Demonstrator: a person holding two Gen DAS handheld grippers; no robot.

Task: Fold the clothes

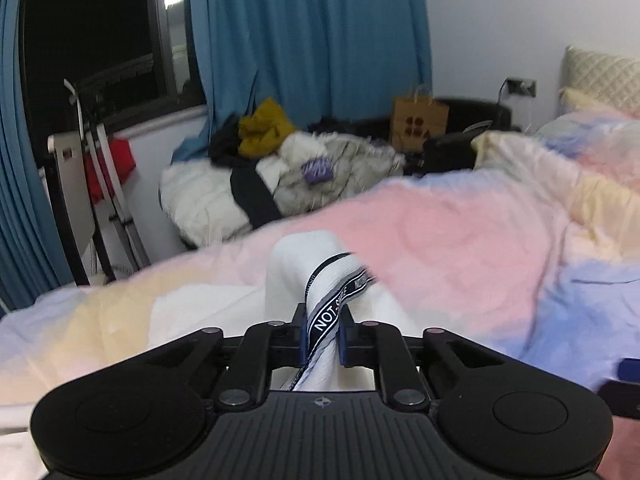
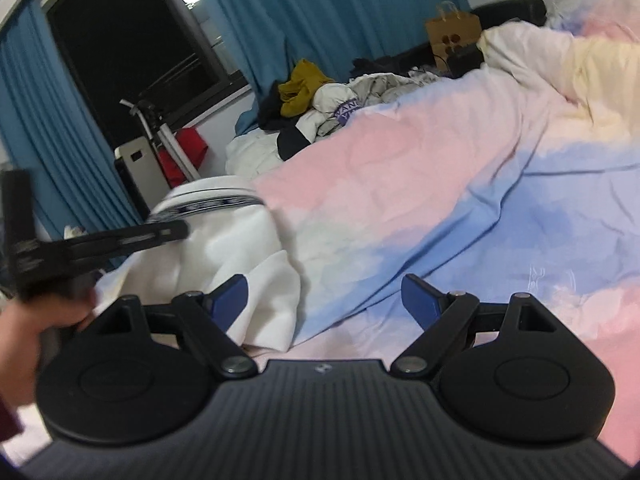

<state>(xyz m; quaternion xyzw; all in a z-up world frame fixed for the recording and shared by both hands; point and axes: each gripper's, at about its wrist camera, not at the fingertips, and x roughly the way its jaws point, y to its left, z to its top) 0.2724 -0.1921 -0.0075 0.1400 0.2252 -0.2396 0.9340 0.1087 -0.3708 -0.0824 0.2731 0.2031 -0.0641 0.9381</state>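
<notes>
The pastel duvet (image 2: pixel 460 168) could be snagged by the spread, empty right gripper (image 2: pixel 324 300) if lowered; the white garment (image 1: pixel 304 280), at twelve o'clock of the left gripper (image 1: pixel 323 334), is pinched at its lettered band (image 1: pixel 326 320) and might slip; only the right view shows its draped body.

The garment (image 1: pixel 308 276) is white, edged with a black band (image 1: pixel 326 322) bearing white lettering. The duvet (image 1: pixel 440 240) is blotched in pastel pink, pale yellow and soft blue. The curtains (image 1: pixel 308 36) are teal blue. In the clothes pile (image 1: pixel 280 172) lie cream-white pieces, a mustard yellow one (image 1: pixel 264 128) and a black one. The paper bag (image 1: pixel 418 122) is brown, and the gripper pads (image 2: pixel 228 300) are dark blue
</notes>
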